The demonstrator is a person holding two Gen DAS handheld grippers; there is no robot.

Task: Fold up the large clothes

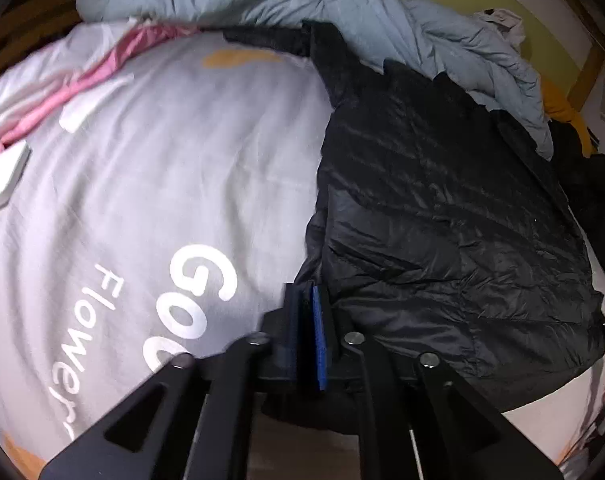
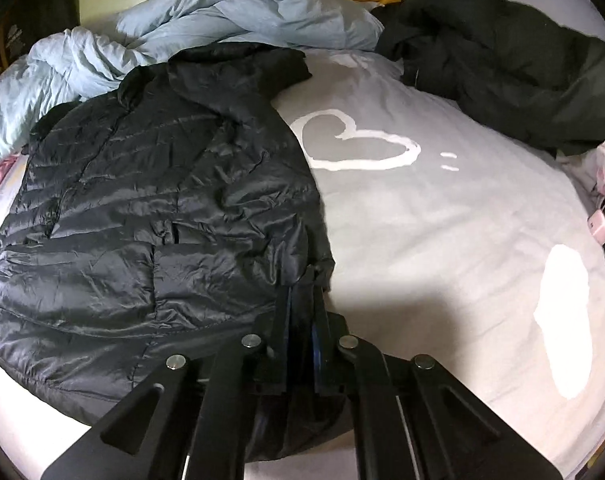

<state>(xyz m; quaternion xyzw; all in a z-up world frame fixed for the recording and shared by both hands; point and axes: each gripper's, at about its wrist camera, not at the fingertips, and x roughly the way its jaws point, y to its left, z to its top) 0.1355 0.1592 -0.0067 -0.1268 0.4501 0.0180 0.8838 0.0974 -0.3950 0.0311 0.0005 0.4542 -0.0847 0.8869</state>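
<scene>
Lying on bed: black puffer jacket [image 1: 442, 216] spread flat on grey printed duvet [image 1: 150, 184].
Left gripper [image 1: 308, 300]: jaws pinched together on the jacket's hem corner — at 6 o'clock.
Right gripper [image 2: 304, 284]: jaws clamped on the opposite hem corner.
Beyond, 12 o'clock: crumpled pale-blue quilt [image 2: 206, 12].
At 2 o'clock: dark green garment [image 2: 502, 60] — heaped.

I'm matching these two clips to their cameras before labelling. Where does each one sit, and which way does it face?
Left wrist: rides the left gripper, looking steeply down its fingers at the near left hem of the black quilted puffer jacket; only the gripper's black linkage shows.
Right wrist: rides the right gripper, looking down at the jacket's near right hem; only linkage shows.
Shared: the jacket, the grey printed bedcover, the crumpled pale blue duvet.
</scene>
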